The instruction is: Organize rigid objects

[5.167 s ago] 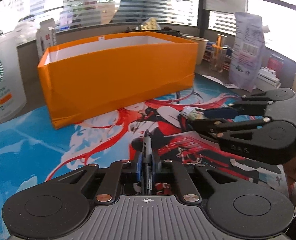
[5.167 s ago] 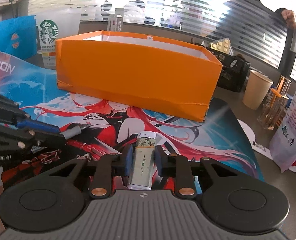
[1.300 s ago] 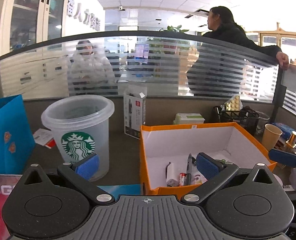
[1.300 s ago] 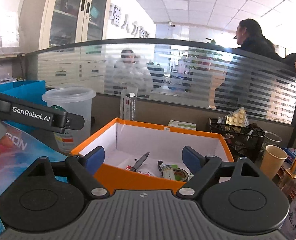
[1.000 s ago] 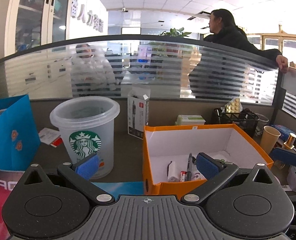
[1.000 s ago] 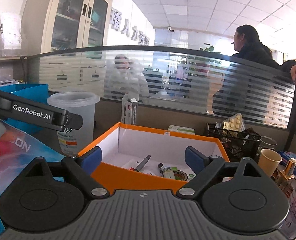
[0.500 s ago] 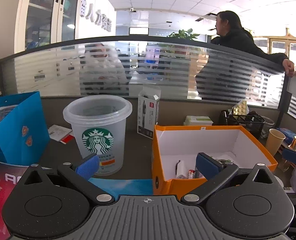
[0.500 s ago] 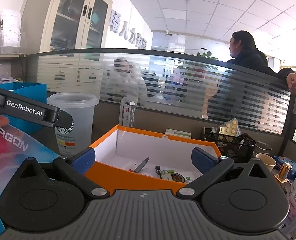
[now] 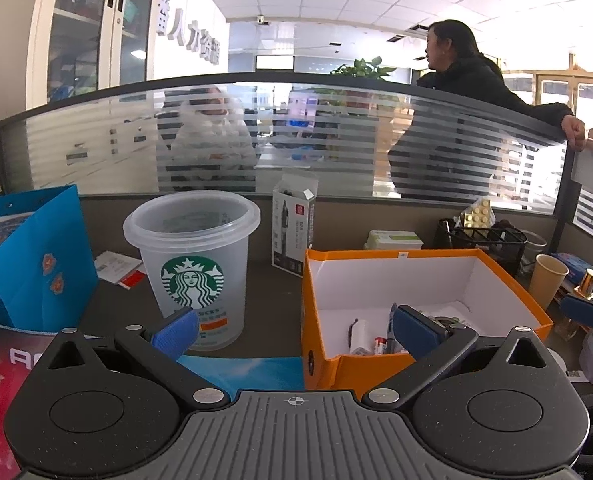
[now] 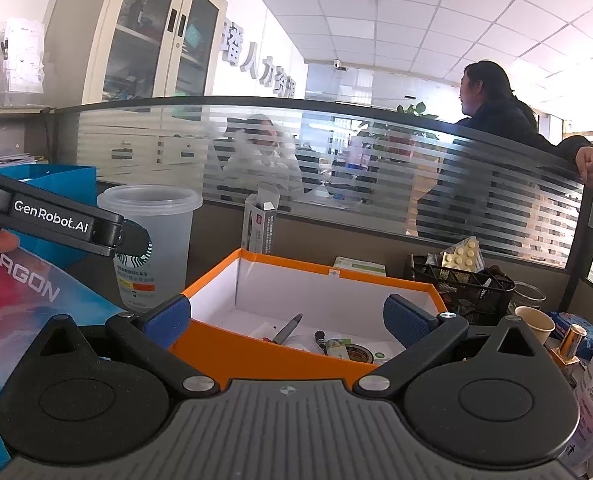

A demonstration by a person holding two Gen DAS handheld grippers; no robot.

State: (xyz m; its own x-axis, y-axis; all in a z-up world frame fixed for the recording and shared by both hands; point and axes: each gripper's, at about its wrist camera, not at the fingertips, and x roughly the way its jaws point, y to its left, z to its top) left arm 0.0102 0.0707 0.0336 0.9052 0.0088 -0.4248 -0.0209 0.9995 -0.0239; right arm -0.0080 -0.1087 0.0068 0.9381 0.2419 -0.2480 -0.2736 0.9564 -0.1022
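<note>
An orange box (image 9: 412, 364) with a white inside stands on the desk; it also shows in the right wrist view (image 10: 256, 356). In it lie a grey pen (image 10: 287, 328), a black marker (image 10: 320, 339), a lighter (image 10: 338, 347), a tape roll (image 10: 358, 354) and other small items (image 9: 360, 334). My left gripper (image 9: 294, 328) is open and empty, raised near the box's left front corner. My right gripper (image 10: 286, 314) is open and empty, raised in front of the box. The left gripper's arm (image 10: 52, 220) crosses the right wrist view at the left.
A clear Starbucks cup (image 9: 194, 268) stands left of the box, a blue paper bag (image 9: 28, 256) further left. A pen carton (image 9: 294, 228), a black mesh basket (image 9: 480, 240) and a paper cup (image 9: 548, 280) stand behind and right. A printed mat (image 10: 28, 300) covers the desk.
Five seconds ago the left gripper held a pen and the right a lighter; both now lie in the box. Over the last second both open grippers have drawn back and left from the box.
</note>
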